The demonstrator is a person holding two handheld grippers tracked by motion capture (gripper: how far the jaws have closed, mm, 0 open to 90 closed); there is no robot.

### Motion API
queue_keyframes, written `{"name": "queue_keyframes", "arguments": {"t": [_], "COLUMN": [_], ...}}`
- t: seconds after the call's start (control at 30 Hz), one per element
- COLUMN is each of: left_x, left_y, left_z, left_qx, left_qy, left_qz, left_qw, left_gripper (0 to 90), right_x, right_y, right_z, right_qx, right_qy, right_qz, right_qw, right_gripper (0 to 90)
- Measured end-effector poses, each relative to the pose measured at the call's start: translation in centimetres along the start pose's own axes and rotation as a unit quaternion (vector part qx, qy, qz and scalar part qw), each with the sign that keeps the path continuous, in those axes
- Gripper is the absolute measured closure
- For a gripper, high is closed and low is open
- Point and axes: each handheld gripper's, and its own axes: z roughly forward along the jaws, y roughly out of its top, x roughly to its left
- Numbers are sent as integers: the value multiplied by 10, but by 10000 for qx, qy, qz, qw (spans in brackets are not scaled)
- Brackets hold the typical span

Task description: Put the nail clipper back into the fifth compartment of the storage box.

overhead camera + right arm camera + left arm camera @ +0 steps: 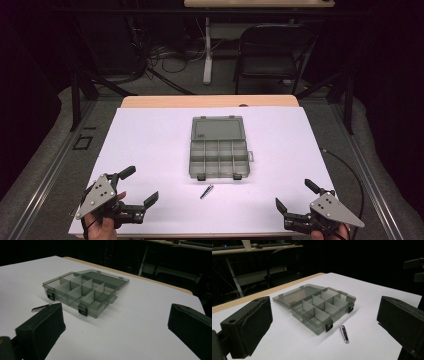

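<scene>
Both grippers, left (139, 186) and right (292, 194), gape wide, holding nothing. Clipper (206, 191) lies just before the open box (219, 148). Best approach: descend straight, pinch across its narrow sides.

Nail clipper (206, 191) just before open organizer box (218, 148), mid-table (150, 140).

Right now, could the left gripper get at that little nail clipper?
Probably yes. The left gripper is open, and bare white table lies between it and the nail clipper, which sits apart from the compartment box.
</scene>
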Motion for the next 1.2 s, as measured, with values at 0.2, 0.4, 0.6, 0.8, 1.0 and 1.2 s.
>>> {"name": "queue_keyframes", "arguments": {"t": [0.2,0.4,0.6,0.8,1.0,1.2], "left_x": [-3,-6,-13,-16,-16,-9], "left_y": [3,3,7,16,24,32], "left_z": [1,3,9,18,29,46], "left_qx": [-9,51,219,486,742,935], "left_qy": [-44,-146,-218,-328,-439,-548], "left_qz": [-51,-80,-68,-119,-197,-384], "left_qw": [10000,9998,9995,9982,9961,9934], "left_gripper": [0,0,0,0,0,0], "right_x": [1,6,11,11,11,8], "right_y": [1,4,1,0,0,0], "right_z": [0,1,3,4,3,4], "right_qx": [-24,-65,38,65,99,87], "right_qy": [7,21,87,100,86,58], "right_qz": [-84,-120,-203,-170,-188,-149], "right_qw": [10000,9999,9997,9998,9997,9998], "right_gripper": [5,6,10,15,16,23]}}
